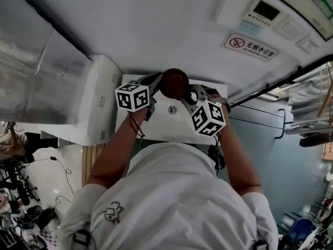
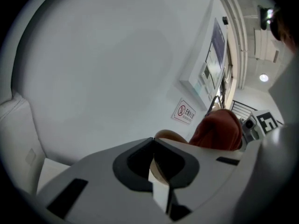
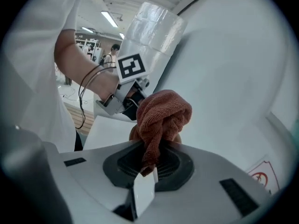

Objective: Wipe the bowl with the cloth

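Wearer: white shirt (image 1: 171, 197) fills the near part of the head view, with both bare forearms reaching away to the claws.
Right claw (image 3: 148, 164): jaws pressed together on a hanging fold of the cloth; its marker cube (image 1: 208, 117) faces the head camera.
Left claw (image 2: 153, 141): jaws closed to a meeting point, with the tan rim of the bowl pinched between them; its marker cube (image 1: 132, 97) sits beside the bowl.
Cloth (image 3: 163, 115): rust-red terry, bunched into a knot-like wad above the right claw's jaws and resting against the bowl.
Bowl (image 2: 167, 135): tan and rounded, between the two claws, mostly covered by the cloth; whether it touches the bench cannot be told.
Bench (image 1: 166, 124): white top under both claws.
Wall (image 1: 156, 25): pale and plain, behind the bench.
Sign (image 1: 251, 47): white plate with a red prohibition circle, on the wall to the right.
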Motion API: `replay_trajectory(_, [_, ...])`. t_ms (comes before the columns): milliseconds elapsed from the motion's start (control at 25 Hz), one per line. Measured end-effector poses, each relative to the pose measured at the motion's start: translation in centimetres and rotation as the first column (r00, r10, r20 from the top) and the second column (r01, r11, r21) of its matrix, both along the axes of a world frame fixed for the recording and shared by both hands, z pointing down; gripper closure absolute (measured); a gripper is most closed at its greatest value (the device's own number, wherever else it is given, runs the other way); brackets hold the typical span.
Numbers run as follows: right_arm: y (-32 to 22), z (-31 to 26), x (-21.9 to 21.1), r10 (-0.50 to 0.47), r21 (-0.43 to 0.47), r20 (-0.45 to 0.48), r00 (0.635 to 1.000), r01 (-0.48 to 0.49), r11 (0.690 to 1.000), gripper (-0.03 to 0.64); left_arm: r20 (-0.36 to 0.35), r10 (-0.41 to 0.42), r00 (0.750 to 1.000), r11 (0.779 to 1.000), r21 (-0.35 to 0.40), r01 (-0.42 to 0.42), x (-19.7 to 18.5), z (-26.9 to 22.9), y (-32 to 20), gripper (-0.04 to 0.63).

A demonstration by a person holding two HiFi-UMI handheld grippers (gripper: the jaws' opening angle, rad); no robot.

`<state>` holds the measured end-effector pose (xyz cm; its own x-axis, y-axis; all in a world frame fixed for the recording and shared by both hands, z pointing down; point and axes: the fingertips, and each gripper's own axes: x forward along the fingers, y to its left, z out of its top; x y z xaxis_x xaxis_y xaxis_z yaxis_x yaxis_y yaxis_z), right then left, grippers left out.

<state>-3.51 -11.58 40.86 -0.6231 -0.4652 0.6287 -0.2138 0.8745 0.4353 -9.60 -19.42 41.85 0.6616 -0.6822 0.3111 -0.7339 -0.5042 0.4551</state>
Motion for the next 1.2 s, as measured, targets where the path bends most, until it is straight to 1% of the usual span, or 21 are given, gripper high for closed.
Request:
replay_trajectory(120, [-0.5, -2.6, 1.8, 0.029, 0.011, 0.077, 0.997, -0.03, 1.0, 0.563, -0.076, -0.016, 0.997, 0.999, -0.039, 0.013, -0.6, 0.3, -0.6, 0.578])
replay_trajectory(280, [-1.4, -5.2, 4.8, 0.077, 0.026, 0.139, 0.987, -0.081, 0.996, 0.563, -0.183, -0.034, 0.983, 0.995, -0.098, 0.017, -1.1, 1.0, -0.7, 0.578])
replay_trajectory(360, [-1.6, -6.2, 6.0, 0.098, 0.031, 0.161, 0.982, -0.104, 0.994, 0.563, -0.262, -0.039, 0.964, 0.991, -0.13, 0.005, -1.0, 1.1, -0.5, 0.578])
replay_trajectory(440, [-1.4, -7.3, 6.8, 0.107, 0.025, 0.192, 0.976, -0.114, 0.993, 0.563, -0.343, -0.042, 0.938, 0.988, -0.156, -0.013, -0.9, 1.1, -0.2, 0.578])
replay_trajectory(520, [-1.2, -8.3, 7.3, 0.104, -0.009, 0.246, 0.964, -0.105, 0.994, 0.563, -0.433, -0.051, 0.9, 0.983, -0.18, -0.031, -0.9, 1.0, 0.1, 0.578])
replay_trajectory(560, [-1.1, -8.5, 7.4, 0.103, -0.029, 0.268, 0.958, -0.099, 0.995, 0.563, -0.487, -0.059, 0.871, 0.98, -0.195, -0.043, -0.8, 0.8, 0.2, 0.578])
replay_trajectory(600, [-1.1, -8.5, 7.6, 0.102, -0.045, 0.283, 0.954, -0.093, 0.995, 0.563, -0.548, -0.07, 0.833, 0.976, -0.212, -0.058, -0.5, 0.6, 0.4, 0.578])
replay_trajectory(640, [-1.0, -8.3, 7.7, 0.1, -0.057, 0.291, 0.951, -0.087, 0.995, 0.563, -0.608, -0.081, 0.79, 0.971, -0.227, -0.075, -0.1, 0.4, 0.5, 0.578])
replay_trajectory(680, [-0.9, -8.1, 7.8, 0.096, -0.069, 0.297, 0.95, -0.079, 0.995, 0.563, -0.654, -0.087, 0.751, 0.968, -0.235, -0.093, 0.2, 0.1, 0.6, 0.578])
replay_trajectory(720, [-0.7, -8.0, 7.7, 0.087, -0.08, 0.303, 0.949, -0.065, 0.995, 0.563, -0.686, -0.087, 0.723, 0.966, -0.237, -0.107, 0.6, 0.0, 0.7, 0.578])
replay_trajectory(800, [0.0, -7.8, 7.1, 0.058, -0.104, 0.319, 0.946, -0.026, 0.994, 0.563, -0.729, -0.083, 0.679, 0.964, -0.232, -0.132, 1.0, -0.3, 0.9, 0.578])
replay_trajectory(880, [0.7, -7.8, 6.2, 0.029, -0.125, 0.341, 0.94, 0.015, 0.992, 0.563, -0.774, -0.073, 0.629, 0.962, -0.222, -0.16, 1.4, -0.7, 1.2, 0.578])
replay_trajectory(920, [0.9, -7.8, 5.8, 0.017, -0.133, 0.351, 0.936, 0.032, 0.991, 0.563, -0.796, -0.062, 0.602, 0.961, -0.211, -0.18, 1.7, -1.1, 1.5, 0.578])
replay_trajectory(960, [1.2, -7.8, 5.4, 0.006, -0.138, 0.359, 0.933, 0.047, 0.989, 0.563, -0.813, -0.043, 0.581, 0.96, -0.196, -0.202, 2.2, -1.5, 1.9, 0.578])
replay_trajectory(1000, [1.4, -8.0, 5.0, -0.005, -0.142, 0.37, 0.929, 0.061, 0.988, 0.563, -0.821, -0.018, 0.571, 0.958, -0.178, -0.227, 2.7, -1.9, 2.4, 0.578])
replay_trajectory(1120, [1.5, -9.2, 4.4, -0.026, -0.157, 0.421, 0.906, 0.101, 0.982, 0.563, -0.818, 0.049, 0.573, 0.945, -0.148, -0.291, 4.2, -2.1, 3.7, 0.577])
replay_trajectory(1200, [1.3, -10.2, 4.3, -0.03, -0.157, 0.444, 0.896, 0.111, 0.981, 0.563, -0.817, 0.085, 0.57, 0.936, -0.13, -0.327, 4.9, -2.3, 4.3, 0.577])
